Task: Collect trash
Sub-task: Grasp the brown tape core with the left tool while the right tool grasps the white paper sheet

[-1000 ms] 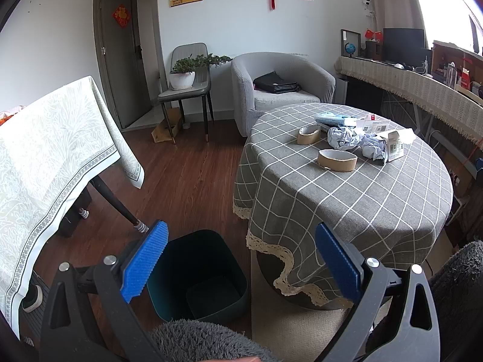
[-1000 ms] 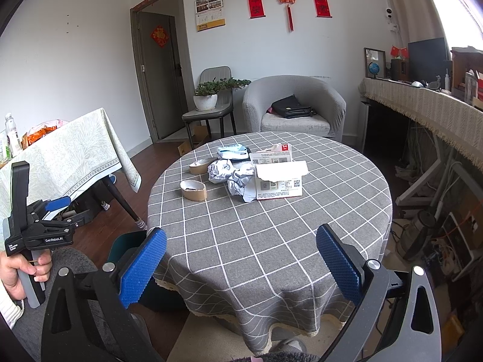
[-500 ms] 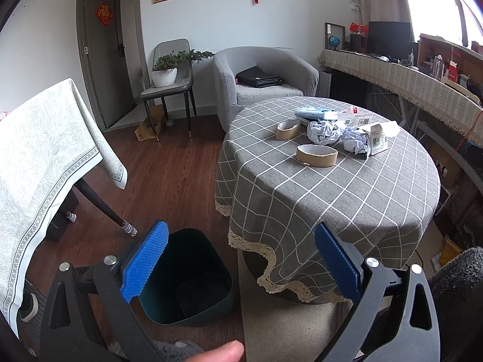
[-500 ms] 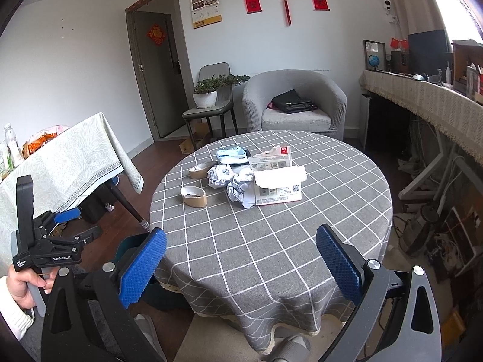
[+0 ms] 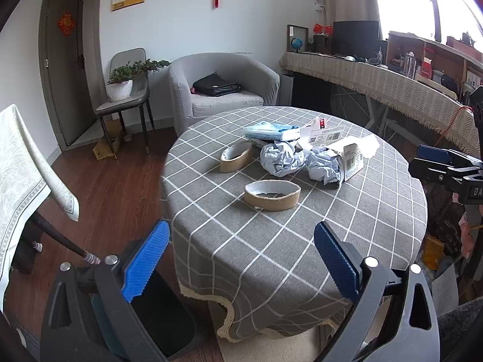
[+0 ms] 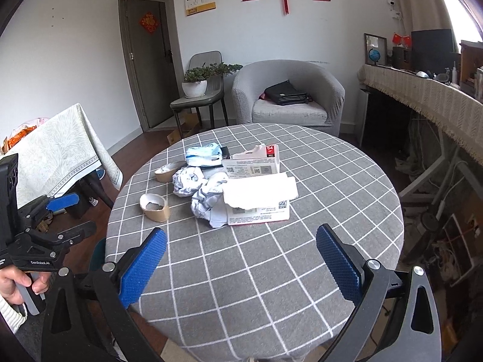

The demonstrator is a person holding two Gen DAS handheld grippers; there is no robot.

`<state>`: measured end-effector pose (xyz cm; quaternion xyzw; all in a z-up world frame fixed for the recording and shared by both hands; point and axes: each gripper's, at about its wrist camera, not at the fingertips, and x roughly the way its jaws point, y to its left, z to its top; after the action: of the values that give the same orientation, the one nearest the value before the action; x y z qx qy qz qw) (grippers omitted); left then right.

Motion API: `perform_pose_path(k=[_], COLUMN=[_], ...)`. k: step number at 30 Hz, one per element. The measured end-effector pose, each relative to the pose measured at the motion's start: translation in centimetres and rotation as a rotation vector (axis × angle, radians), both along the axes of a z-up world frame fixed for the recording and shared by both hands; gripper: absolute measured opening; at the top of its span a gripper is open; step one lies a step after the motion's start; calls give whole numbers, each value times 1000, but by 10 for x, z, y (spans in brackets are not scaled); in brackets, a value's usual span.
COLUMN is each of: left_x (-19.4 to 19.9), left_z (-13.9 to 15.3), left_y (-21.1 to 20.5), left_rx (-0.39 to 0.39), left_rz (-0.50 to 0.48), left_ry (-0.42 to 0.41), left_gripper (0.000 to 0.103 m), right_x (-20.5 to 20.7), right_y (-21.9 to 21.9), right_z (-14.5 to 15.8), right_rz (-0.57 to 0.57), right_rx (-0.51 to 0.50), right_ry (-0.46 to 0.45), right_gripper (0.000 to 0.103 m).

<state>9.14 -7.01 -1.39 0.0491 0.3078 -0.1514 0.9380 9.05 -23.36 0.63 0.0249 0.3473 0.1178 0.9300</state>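
Trash lies in a heap on the round table with a grey checked cloth [image 5: 377, 211]: two crumpled paper balls [image 5: 282, 160] [image 6: 208, 199], two empty tape rolls [image 5: 272, 194] [image 6: 154, 207], a torn white box [image 6: 259, 202] and a blue packet [image 6: 202, 152]. A dark green bin [image 5: 163, 316] stands on the floor by the table's left edge. My left gripper [image 5: 240, 259] is open and empty at the table's near-left edge. My right gripper [image 6: 241, 262] is open and empty over the table's near side.
A second table with a pale cloth [image 6: 57, 147] stands to the left. A grey armchair [image 6: 286, 96] with a black bag and a chair with a potted plant [image 6: 196, 86] stand behind. A long covered counter [image 6: 422, 99] runs along the right wall.
Both grippers have moved forward and up toward the table; the trash heap appears nearer in both views. The bin has slid to the lower left of the left wrist view.
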Motion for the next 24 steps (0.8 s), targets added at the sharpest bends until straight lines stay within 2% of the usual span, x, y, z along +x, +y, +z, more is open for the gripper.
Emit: perform_pose_path(k=[7, 14, 16, 20, 24], left_x=[39, 67, 71, 77, 79], left_z=[-10, -24, -26, -32, -33], left_y=[-25, -41, -43, -46, -47], left_rx=[-6, 10, 3, 12, 3], left_rz=[-35, -49, -53, -53, -73], left_ry=[11, 55, 69, 101, 108], left_gripper=[98, 97, 94, 75, 66], right_x=[42, 72, 77, 88, 95], right_y=[-9, -1, 2, 7, 2], right_z=[-8, -17, -19, -24, -31], right_rz=[17, 71, 84, 101, 79], right_rx=[14, -11, -20, -39, -8], right_ry=[6, 41, 49, 66, 84], right_gripper=[100, 100, 100, 100, 100])
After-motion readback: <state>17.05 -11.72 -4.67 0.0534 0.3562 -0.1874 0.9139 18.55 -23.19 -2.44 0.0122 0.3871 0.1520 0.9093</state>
